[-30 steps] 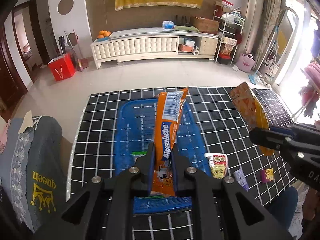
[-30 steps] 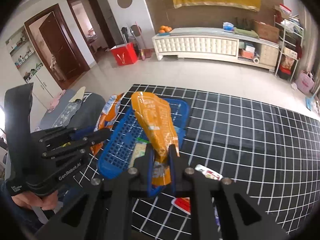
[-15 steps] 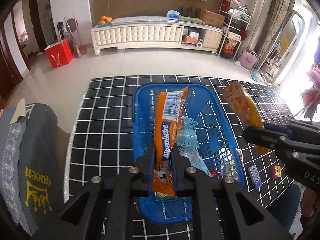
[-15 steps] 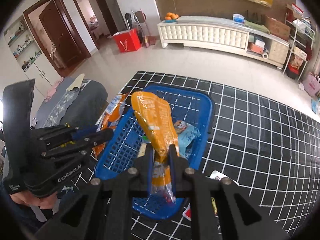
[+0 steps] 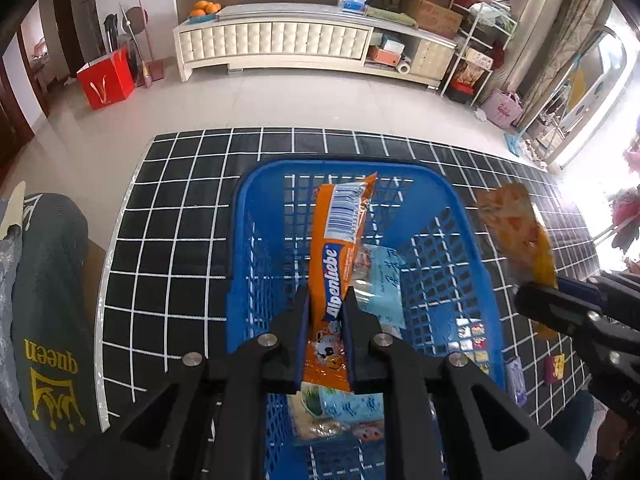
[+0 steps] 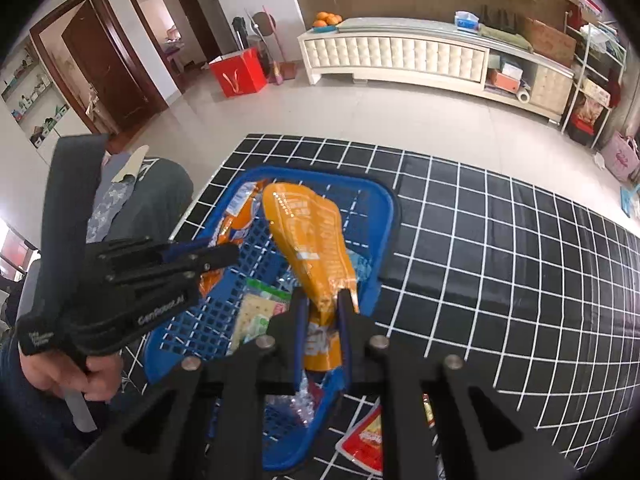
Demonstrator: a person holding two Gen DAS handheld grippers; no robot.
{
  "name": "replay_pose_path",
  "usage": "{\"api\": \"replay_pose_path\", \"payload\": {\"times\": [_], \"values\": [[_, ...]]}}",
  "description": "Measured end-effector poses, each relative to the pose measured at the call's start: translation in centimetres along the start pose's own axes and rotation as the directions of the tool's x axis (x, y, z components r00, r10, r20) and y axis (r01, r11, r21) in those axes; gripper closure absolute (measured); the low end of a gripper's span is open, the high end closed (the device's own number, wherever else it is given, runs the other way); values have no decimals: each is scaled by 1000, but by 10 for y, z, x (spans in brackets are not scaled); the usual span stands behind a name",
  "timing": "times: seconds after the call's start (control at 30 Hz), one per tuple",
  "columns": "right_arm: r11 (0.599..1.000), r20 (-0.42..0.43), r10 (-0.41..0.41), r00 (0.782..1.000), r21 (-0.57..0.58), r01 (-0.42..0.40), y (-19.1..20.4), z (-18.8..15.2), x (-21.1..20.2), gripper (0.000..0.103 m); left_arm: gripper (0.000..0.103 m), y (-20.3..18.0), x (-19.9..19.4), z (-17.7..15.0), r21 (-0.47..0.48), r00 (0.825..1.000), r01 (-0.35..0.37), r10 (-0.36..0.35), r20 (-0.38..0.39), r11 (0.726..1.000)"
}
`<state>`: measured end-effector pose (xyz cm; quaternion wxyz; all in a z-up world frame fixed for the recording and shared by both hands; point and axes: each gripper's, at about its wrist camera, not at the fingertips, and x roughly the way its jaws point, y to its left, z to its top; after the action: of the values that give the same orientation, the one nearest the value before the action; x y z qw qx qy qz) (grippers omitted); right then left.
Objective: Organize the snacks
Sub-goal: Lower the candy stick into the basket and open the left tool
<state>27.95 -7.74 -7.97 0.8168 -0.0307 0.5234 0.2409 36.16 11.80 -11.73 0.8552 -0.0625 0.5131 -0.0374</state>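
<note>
A blue mesh basket (image 5: 256, 216) (image 6: 376, 200) stands on the black grid mat. My left gripper (image 5: 326, 304) is shut on an orange Alpenliebe pack (image 5: 340, 232), held upright over the basket's inside. My right gripper (image 6: 322, 304) is shut on a yellow-orange snack bag (image 6: 312, 236), which hangs above the basket's near right part. The left wrist view shows that bag (image 5: 516, 232) just past the basket's right rim. Inside the basket lie a pale blue pouch (image 5: 380, 284) and a green-and-cream cracker pack (image 6: 256, 312).
Loose snacks lie on the mat right of the basket: a red packet (image 6: 366, 436), a purple sachet (image 5: 556, 366) and a pale one (image 5: 514, 376). A grey cushioned seat (image 5: 48, 280) borders the mat's left edge. A hand (image 6: 68, 368) grips the left tool.
Both grippers have moved forward and down over the basket, which now looks nearer and larger. Each still holds its pack.
</note>
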Motion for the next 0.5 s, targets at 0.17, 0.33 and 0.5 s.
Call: {"api": "replay_pose_path", "payload": {"times": [0.17, 0.33, 0.5], "values": [[1000, -12, -9, 1000, -4, 9, -2, 2, 12, 85, 64, -3, 9, 7, 42, 997, -76, 75, 14, 996], [1000, -20, -9, 1000, 2, 9, -3, 1, 13, 85, 51, -1, 1, 7, 45, 996, -74, 72, 46, 996], [1000, -14, -9, 1000, -13, 9, 9, 1, 8, 85, 51, 5, -17, -1, 36, 996, -65, 63, 65, 997]]}}
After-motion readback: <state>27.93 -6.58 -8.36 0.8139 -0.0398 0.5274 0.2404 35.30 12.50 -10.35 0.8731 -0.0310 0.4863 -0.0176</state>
